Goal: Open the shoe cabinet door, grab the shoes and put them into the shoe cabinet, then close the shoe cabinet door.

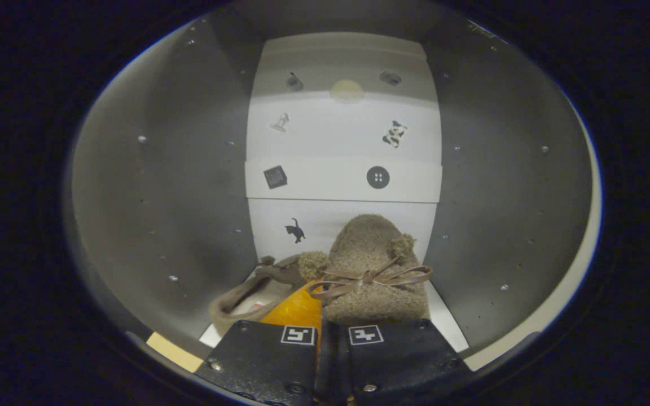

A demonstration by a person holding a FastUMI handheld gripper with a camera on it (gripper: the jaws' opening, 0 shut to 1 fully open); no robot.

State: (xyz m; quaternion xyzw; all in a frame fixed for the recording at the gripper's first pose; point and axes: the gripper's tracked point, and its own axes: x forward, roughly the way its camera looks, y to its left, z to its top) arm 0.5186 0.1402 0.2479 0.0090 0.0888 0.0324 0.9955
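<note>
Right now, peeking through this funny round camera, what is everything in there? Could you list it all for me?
Fuzzy tan slipper shoe with brown ribbon bow: one, tan, just ahead of the fingers on the cabinet floor.
Second tan slipper shoe: one, tan, lying beside the first, opening showing.
White cabinet back panel with small stickers: one, white, beyond the shoes.
Grey cabinet side walls: two, grey, either side.
Black two-finger gripper: one, black with square markers, fingers close together against an orange part of the shoes; grip unclear.
</note>
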